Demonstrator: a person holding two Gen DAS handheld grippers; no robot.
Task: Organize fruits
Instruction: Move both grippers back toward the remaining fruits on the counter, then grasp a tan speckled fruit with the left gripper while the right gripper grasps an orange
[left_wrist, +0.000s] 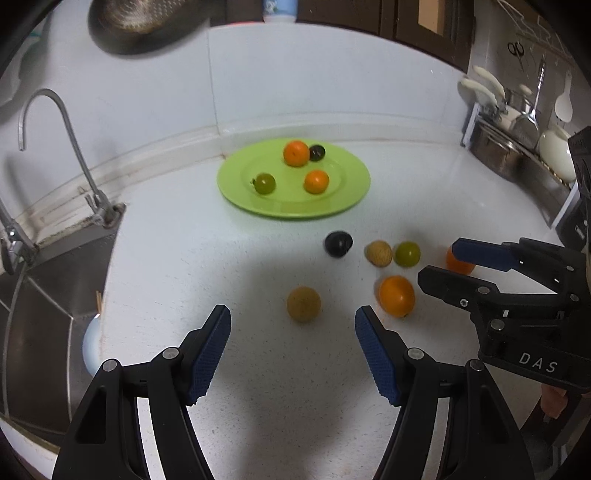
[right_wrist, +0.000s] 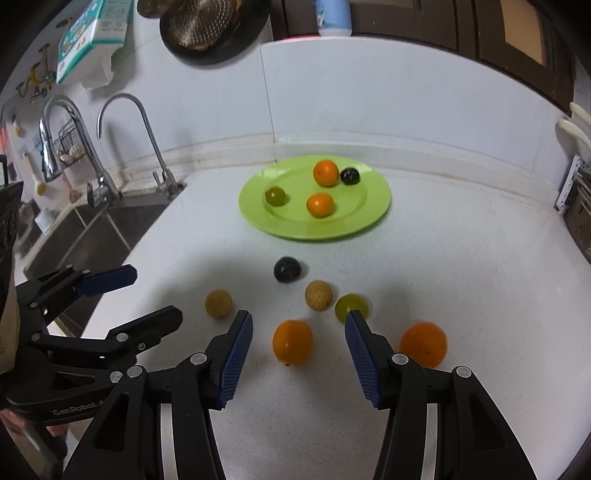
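A green plate (left_wrist: 354, 184) (right_wrist: 369, 206) near the back wall holds two oranges, a green fruit and a dark fruit. Loose on the white counter lie a dark plum (left_wrist: 338, 243) (right_wrist: 287, 269), two tan fruits (left_wrist: 303, 304) (left_wrist: 378, 253), a green fruit (left_wrist: 407, 254) and two oranges (right_wrist: 292, 341) (right_wrist: 423, 345). My left gripper (left_wrist: 292, 314) (right_wrist: 157, 293) is open, its fingertips on either side of the nearer tan fruit (right_wrist: 218, 303) without touching it. My right gripper (right_wrist: 298, 317) (left_wrist: 439, 262) is open, and the nearer orange (left_wrist: 397, 296) lies between its fingers with gaps on both sides.
A steel sink (left_wrist: 40, 302) with faucets (right_wrist: 147, 122) drops away at the counter's left edge. A dish rack with pots and utensils (left_wrist: 517, 133) stands at the right. A colander (right_wrist: 203, 26) hangs on the back wall.
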